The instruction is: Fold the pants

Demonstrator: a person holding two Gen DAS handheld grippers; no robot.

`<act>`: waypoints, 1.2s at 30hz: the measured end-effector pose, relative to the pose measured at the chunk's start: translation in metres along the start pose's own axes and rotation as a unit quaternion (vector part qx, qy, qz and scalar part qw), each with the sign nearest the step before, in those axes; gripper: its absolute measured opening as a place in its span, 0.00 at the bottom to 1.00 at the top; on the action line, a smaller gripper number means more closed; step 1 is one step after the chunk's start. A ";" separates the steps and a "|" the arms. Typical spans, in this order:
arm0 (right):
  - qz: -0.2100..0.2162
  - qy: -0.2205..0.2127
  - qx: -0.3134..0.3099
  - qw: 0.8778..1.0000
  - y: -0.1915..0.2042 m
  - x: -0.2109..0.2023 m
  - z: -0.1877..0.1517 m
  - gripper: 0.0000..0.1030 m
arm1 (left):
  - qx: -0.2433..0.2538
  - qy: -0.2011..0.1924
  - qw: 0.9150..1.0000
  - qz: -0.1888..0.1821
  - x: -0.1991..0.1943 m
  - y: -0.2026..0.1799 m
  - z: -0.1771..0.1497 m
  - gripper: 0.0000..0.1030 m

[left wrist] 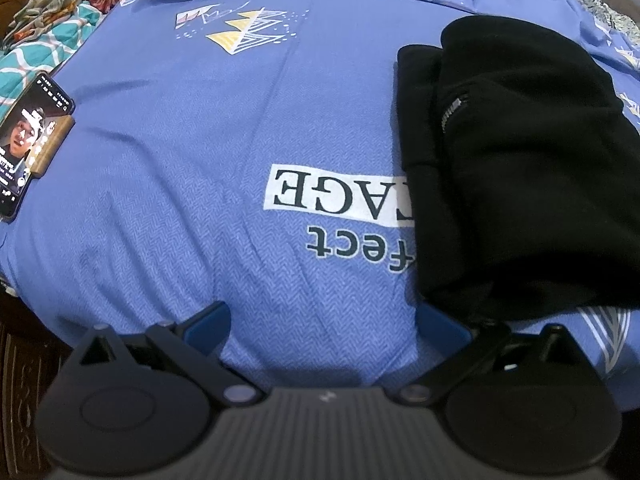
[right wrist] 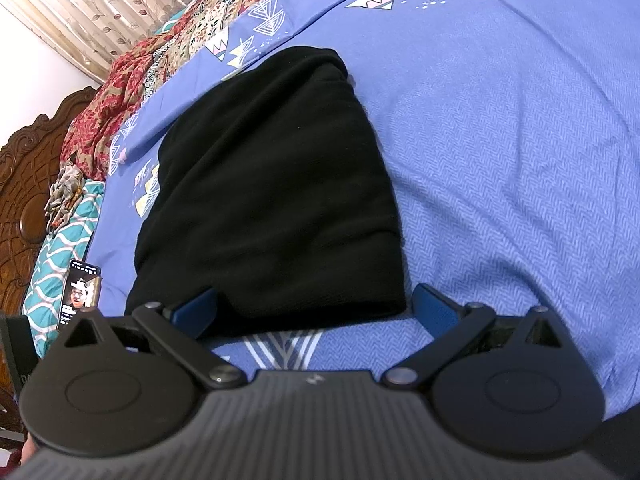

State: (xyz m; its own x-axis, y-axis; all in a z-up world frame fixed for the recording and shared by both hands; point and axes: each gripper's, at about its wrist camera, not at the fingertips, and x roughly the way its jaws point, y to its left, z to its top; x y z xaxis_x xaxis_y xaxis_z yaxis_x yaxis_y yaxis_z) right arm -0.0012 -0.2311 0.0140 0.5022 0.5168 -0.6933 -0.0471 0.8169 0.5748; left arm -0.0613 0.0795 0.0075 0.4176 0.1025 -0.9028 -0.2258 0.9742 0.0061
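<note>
The black pants (right wrist: 268, 184) lie folded into a compact bundle on the blue bedsheet (left wrist: 200, 140) of the bed. In the left wrist view the pants (left wrist: 520, 168) sit to the right, a silver zipper (left wrist: 454, 112) showing along one fold, and they cover part of the printed lettering (left wrist: 344, 196) on the sheet.

The left hand-held gripper (left wrist: 326, 328) is spread wide, its blue fingers (left wrist: 208, 326) well apart over bare sheet; the right-side finger sits just at the near edge of the pants, and whether it touches the cloth cannot be told. It holds nothing.

The right hand-held gripper (right wrist: 316, 312) is also wide, with the near edge of the bundle between its blue fingers (right wrist: 434, 306). The left-side finger meets the edge of the black cloth; the other stands just beside the bundle's corner. The fingers are not pressed together on the fabric.

A phone (left wrist: 24, 144) with a lit screen lies on the sheet at the left, well apart from the pants. Beyond it are a teal patterned cloth (right wrist: 60, 252), a red floral fabric (right wrist: 132, 72) and a carved wooden headboard (right wrist: 28, 184). A leaf-print curtain (right wrist: 100, 0) hangs behind.
</note>
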 end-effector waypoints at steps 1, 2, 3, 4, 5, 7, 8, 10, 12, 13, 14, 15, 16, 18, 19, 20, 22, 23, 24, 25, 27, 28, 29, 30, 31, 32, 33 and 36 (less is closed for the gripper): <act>0.000 0.000 0.000 1.000 0.000 0.000 0.000 1.00 | 0.000 -0.001 1.000 0.000 -0.001 0.000 -0.001 1.00; 0.000 0.000 0.000 1.000 0.000 0.000 0.000 1.00 | 0.000 -0.001 1.000 -0.001 -0.001 0.000 -0.001 1.00; 0.001 0.000 0.001 1.000 0.000 0.000 0.000 1.00 | 0.000 -0.001 1.000 0.000 -0.002 -0.001 -0.001 1.00; 0.001 0.000 0.001 1.000 -0.001 0.000 0.000 1.00 | 0.000 -0.001 1.000 0.000 -0.002 -0.001 -0.001 1.00; 0.002 0.000 0.002 1.000 -0.001 0.000 0.000 1.00 | 0.000 -0.002 1.000 0.000 -0.002 -0.001 -0.001 1.00; 0.002 -0.001 0.002 1.000 -0.001 0.000 0.000 1.00 | 0.001 -0.006 1.000 -0.001 -0.003 0.000 -0.002 1.00; 0.002 -0.001 0.002 1.000 -0.001 0.000 0.000 1.00 | 0.003 -0.009 1.000 -0.002 -0.003 0.000 -0.003 1.00; 0.002 -0.001 0.003 1.000 -0.002 -0.001 0.001 1.00 | 0.004 -0.011 1.000 -0.001 -0.005 -0.001 -0.004 1.00; 0.003 -0.003 0.004 1.000 -0.002 -0.001 0.000 1.00 | 0.005 -0.011 1.000 0.000 -0.005 -0.001 -0.004 1.00; 0.003 -0.003 0.004 1.000 -0.002 -0.001 0.000 1.00 | 0.005 -0.010 1.000 0.000 -0.005 -0.001 -0.005 1.00; 0.003 -0.003 0.005 1.000 -0.002 -0.001 0.000 1.00 | 0.006 -0.010 1.000 0.000 -0.006 -0.002 -0.005 1.00; 0.005 -0.003 0.006 1.000 -0.003 -0.001 0.001 1.00 | 0.006 -0.010 1.000 0.000 -0.006 -0.002 -0.005 1.00; 0.006 -0.004 0.008 1.000 -0.003 -0.002 0.001 1.00 | 0.007 -0.010 1.000 0.000 -0.006 -0.002 -0.004 1.00; 0.007 -0.005 0.009 1.000 -0.003 -0.002 0.000 1.00 | 0.008 -0.009 1.000 -0.001 -0.006 -0.001 -0.004 1.00; 0.006 -0.005 0.010 1.000 -0.003 -0.002 0.000 1.00 | 0.008 -0.009 1.000 -0.002 -0.006 -0.001 -0.004 1.00; 0.006 -0.005 0.009 1.000 -0.003 -0.002 0.000 1.00 | 0.008 -0.008 1.000 -0.003 -0.006 -0.001 -0.003 1.00; 0.007 -0.005 0.010 1.000 -0.003 -0.002 0.000 1.00 | 0.007 -0.006 1.000 -0.004 -0.006 0.000 -0.002 1.00; 0.007 -0.006 0.010 1.000 -0.004 -0.002 0.000 1.00 | 0.007 -0.004 1.000 -0.006 -0.006 0.001 -0.001 1.00; 0.007 -0.006 0.010 1.000 -0.003 -0.003 0.000 1.00 | 0.008 -0.002 1.000 -0.008 -0.006 0.002 0.000 1.00; 0.007 -0.007 0.010 1.000 -0.004 -0.004 0.000 1.00 | 0.009 0.000 1.000 -0.010 -0.007 0.003 0.001 1.00; 0.004 -0.011 0.012 1.000 -0.004 -0.007 0.001 1.00 | 0.012 0.005 1.000 -0.016 -0.008 0.006 0.003 1.00; 0.002 -0.015 0.014 1.000 -0.005 -0.008 0.002 1.00 | 0.012 0.007 1.000 -0.018 -0.010 0.008 0.005 1.00; 0.001 -0.020 0.017 1.000 -0.006 -0.010 0.002 1.00 | 0.012 0.008 1.000 -0.019 -0.011 0.010 0.005 1.00; 0.001 -0.025 0.020 0.999 -0.007 -0.012 0.003 1.00 | 0.010 0.008 1.000 -0.020 -0.013 0.013 0.006 1.00; 0.000 -0.033 0.024 0.999 -0.008 -0.015 0.004 1.00 | 0.008 0.007 1.000 -0.020 -0.015 0.016 0.007 1.00; 0.001 -0.041 0.025 0.999 -0.008 -0.018 0.004 1.00 | 0.007 0.003 1.000 -0.018 -0.018 0.019 0.009 1.00; 0.001 -0.049 0.025 0.998 -0.008 -0.020 0.005 1.00 | 0.007 -0.001 1.000 -0.018 -0.021 0.023 0.010 1.00; 0.001 -0.073 0.019 0.997 -0.007 -0.024 0.006 1.00 | 0.007 -0.016 1.000 -0.010 -0.028 0.030 0.015 1.00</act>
State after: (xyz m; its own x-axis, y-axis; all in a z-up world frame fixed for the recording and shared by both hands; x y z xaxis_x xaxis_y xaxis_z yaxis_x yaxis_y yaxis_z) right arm -0.0075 -0.2511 0.0294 0.6229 0.4729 -0.6232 -0.0174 0.8048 0.5934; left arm -0.0670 0.1092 0.0392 0.4495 0.0883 -0.8889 -0.2046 0.9788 -0.0063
